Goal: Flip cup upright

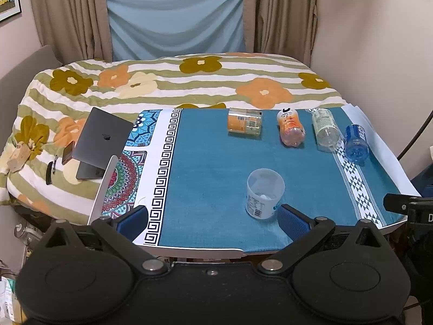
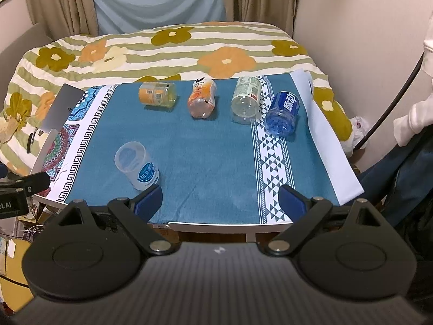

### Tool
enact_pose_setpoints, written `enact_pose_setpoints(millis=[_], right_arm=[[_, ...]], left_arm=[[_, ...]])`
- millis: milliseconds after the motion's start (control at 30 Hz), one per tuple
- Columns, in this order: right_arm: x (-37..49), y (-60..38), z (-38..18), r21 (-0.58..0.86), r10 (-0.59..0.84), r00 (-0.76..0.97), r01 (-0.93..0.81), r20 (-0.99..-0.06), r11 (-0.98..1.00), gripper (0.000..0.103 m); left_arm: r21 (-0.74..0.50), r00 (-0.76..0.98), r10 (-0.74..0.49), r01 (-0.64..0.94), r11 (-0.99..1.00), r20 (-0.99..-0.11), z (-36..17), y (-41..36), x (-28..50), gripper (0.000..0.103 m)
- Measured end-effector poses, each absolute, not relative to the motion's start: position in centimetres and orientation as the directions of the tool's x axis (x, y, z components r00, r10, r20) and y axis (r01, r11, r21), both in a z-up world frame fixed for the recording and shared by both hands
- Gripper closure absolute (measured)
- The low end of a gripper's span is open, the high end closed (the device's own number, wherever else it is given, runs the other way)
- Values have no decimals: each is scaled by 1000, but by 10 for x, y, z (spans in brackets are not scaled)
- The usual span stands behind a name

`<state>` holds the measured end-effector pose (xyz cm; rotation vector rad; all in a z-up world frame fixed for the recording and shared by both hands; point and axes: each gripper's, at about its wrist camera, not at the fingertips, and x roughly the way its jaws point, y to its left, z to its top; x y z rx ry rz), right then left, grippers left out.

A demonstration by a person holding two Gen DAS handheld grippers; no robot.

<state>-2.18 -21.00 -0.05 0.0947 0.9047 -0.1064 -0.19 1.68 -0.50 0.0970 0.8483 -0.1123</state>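
A translucent white plastic cup point(image 1: 263, 193) with a blue label stands upright on the blue tablecloth point(image 1: 216, 168), near the table's front edge. In the right wrist view the cup point(image 2: 136, 165) is at the front left. My left gripper point(image 1: 213, 220) is open and empty, low at the front edge; its right finger pad point(image 1: 293, 220) is just right of the cup's base. My right gripper point(image 2: 220, 203) is open and empty at the front edge; its left finger pad point(image 2: 147, 201) is just below the cup.
Several bottles lie on their sides along the far edge: an orange-labelled jar point(image 1: 245, 122), an orange bottle point(image 1: 291, 130), a clear bottle point(image 1: 326, 130) and a blue bottle point(image 1: 356, 142). A laptop point(image 1: 101, 143) on a stand sits at the left. A flowered bed lies behind.
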Motion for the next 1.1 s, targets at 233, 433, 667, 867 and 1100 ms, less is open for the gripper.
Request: enact_pose_setpoints(millis=[233,433,667,867,1100], right_arm=[[-22,-211,0,34,-56,616,134,-786,990,0],[-23,-211,0,33,-57,617,133,-785,991,0],[-22,-212,2,31,-56,620,129,-783,991,0],[-23,-210,3,27,-57,623,126,-780,992,0],[-22,-210,4,26,-57,624,122,-780,992,0]], left_arm=[[40,656,-62,139,990,-752,-6,16,-2,0],[41,657,-61,139,990,-752,-6,15,-2,0],[43,657,-60,139,989,-751,-6,15,-2,0],[43,658,-60,140,989,-751,-7,14,-3,0],[44,660,-58,137,990,-749,-4,13,-3,0]])
